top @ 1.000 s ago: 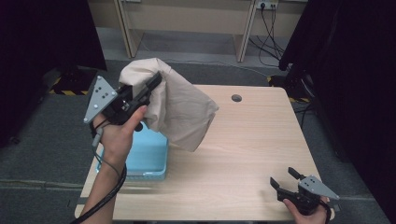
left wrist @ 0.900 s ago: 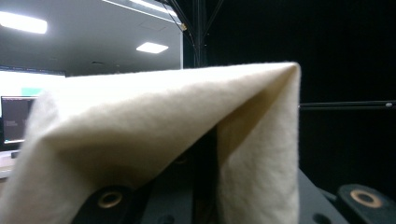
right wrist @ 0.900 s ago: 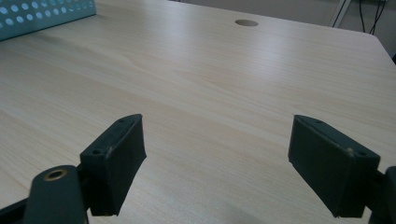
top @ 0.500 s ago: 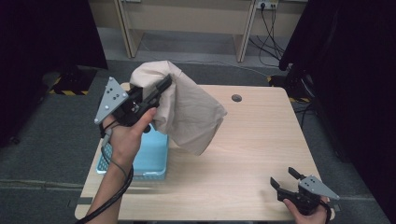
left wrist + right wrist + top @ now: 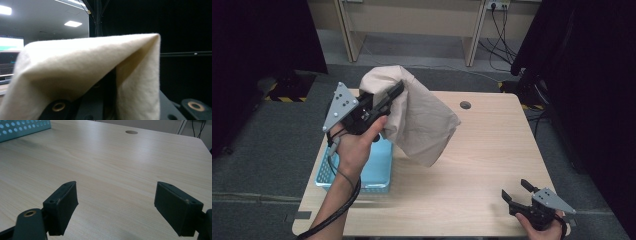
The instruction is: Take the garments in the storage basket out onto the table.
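Cloth (image 5: 419, 120) hangs from left gripper (image 5: 387, 97), fingers clamped on its top fold, above bench (image 5: 482, 150); right gripper (image 5: 518, 192), fingers apart, well off near front corner.

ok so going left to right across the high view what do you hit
left gripper → beige cloth it holds up → round hole in the table → right gripper, jaws open, at the near right corner

The beige cloth (image 5: 422, 120) looks soft and matt (slightly fuzzy). The table (image 5: 482, 165) is smooth pale wood-grain; the blue basket (image 5: 377, 175) is perforated plastic.
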### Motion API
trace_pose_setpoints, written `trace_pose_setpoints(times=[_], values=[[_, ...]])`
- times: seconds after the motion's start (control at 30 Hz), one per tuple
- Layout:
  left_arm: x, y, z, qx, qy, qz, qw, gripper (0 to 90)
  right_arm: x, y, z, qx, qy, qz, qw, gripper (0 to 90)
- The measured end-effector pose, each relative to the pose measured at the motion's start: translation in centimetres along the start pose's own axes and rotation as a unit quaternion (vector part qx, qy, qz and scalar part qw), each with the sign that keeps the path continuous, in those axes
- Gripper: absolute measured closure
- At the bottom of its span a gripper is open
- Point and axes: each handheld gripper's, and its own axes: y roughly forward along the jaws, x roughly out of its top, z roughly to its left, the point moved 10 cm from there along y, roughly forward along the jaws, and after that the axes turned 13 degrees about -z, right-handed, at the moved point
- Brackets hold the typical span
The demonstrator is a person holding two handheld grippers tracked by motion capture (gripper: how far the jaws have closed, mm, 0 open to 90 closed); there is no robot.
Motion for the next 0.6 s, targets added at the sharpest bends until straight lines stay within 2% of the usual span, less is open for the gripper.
trace_pose_setpoints(times=[0.6], values=[[-0.5,1.4,-1.8,-0.018,0.002,-0.001,0.9998,81.0,0.0,0.0,0.0,0.001,-0.002,-0.001,1.0,19.7]])
